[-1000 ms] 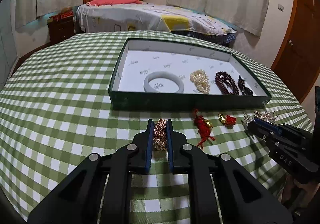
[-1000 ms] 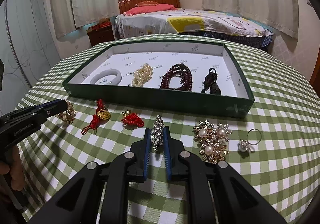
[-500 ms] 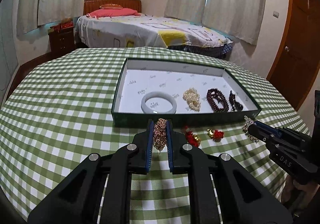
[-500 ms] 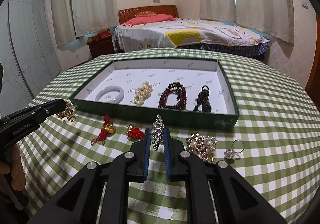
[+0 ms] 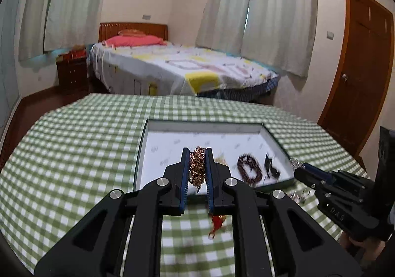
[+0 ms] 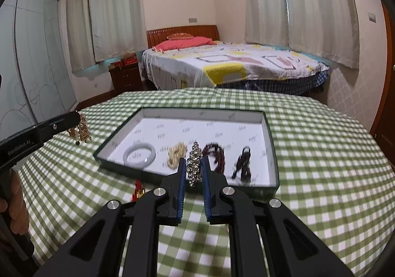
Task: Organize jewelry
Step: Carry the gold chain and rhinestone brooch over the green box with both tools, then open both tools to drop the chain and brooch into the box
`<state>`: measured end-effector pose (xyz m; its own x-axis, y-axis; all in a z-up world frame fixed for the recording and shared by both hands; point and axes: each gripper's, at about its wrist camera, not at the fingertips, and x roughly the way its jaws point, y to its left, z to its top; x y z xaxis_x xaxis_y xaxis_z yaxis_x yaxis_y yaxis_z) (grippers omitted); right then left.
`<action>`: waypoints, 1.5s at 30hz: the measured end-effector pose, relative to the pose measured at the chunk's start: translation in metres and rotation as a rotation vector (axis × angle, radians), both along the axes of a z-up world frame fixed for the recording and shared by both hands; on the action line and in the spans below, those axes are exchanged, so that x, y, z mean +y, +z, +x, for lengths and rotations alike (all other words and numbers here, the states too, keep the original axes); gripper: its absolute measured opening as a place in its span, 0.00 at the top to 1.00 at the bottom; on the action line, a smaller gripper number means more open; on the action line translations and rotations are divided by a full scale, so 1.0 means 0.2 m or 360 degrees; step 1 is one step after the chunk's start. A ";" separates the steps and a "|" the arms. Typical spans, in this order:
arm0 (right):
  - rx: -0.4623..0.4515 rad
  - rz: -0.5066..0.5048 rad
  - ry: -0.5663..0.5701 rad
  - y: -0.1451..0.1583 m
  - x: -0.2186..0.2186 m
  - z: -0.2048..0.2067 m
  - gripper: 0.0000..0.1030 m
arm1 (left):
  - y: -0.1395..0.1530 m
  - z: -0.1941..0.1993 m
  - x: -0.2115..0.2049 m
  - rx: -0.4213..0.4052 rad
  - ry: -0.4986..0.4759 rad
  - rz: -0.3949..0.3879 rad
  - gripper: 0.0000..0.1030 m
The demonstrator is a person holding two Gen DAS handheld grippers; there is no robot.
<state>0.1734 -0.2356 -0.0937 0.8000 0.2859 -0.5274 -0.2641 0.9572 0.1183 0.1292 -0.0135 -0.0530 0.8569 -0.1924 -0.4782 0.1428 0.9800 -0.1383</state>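
Note:
My left gripper (image 5: 197,153) is shut on a gold chain piece (image 5: 197,166) and holds it in the air in front of the green tray (image 5: 197,125). My right gripper (image 6: 193,164) is shut on a silver rhinestone piece (image 6: 194,163), also raised, in front of the tray (image 6: 187,110). In the tray lie a pale jade bangle (image 6: 139,155), a cream bead bracelet (image 6: 175,152), a dark red bead bracelet (image 6: 215,152) and a black piece (image 6: 243,162). Each gripper shows in the other's view: the right one (image 5: 298,169), the left one (image 6: 80,120).
The round table wears a green checked cloth (image 6: 321,153). A red-and-gold charm (image 5: 217,221) lies on it below the left gripper and shows in the right wrist view (image 6: 138,190). A bed (image 6: 234,64) stands behind the table.
Both grippers have risen from the cloth with their pieces and tilted up toward the tray. The items left on the cloth have dropped below the fingers.

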 end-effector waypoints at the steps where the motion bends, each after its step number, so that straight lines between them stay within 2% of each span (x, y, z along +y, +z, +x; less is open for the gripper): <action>1: -0.0014 0.0002 -0.0003 0.02 0.00 0.02 0.87 | 0.03 0.01 -0.01 -0.0020 -0.0004 -0.0002 0.88; 18: -0.0207 0.0022 -0.0063 0.25 -0.01 0.32 0.87 | 0.22 0.37 -0.03 -0.0196 0.0063 -0.0011 0.88; 21: -0.0221 0.0020 -0.0074 0.26 -0.01 0.38 0.87 | 0.21 0.44 -0.03 -0.0209 0.0069 -0.0001 0.88; 25: -0.0156 0.0019 -0.0082 0.17 -0.01 0.48 0.87 | 0.10 0.59 -0.04 -0.0097 0.0067 0.0013 0.88; 31: 0.0043 -0.0007 -0.0103 -0.06 -0.02 0.60 0.87 | -0.15 0.76 -0.05 0.0146 0.0077 0.0073 0.88; 36: 0.0188 -0.0027 -0.0112 -0.19 -0.03 0.68 0.87 | -0.31 0.89 -0.02 0.0336 0.0103 0.0089 0.88; 45: 0.0372 -0.0054 -0.0129 -0.31 -0.06 0.76 0.87 | -0.45 1.00 0.00 0.0544 0.0122 0.0106 0.88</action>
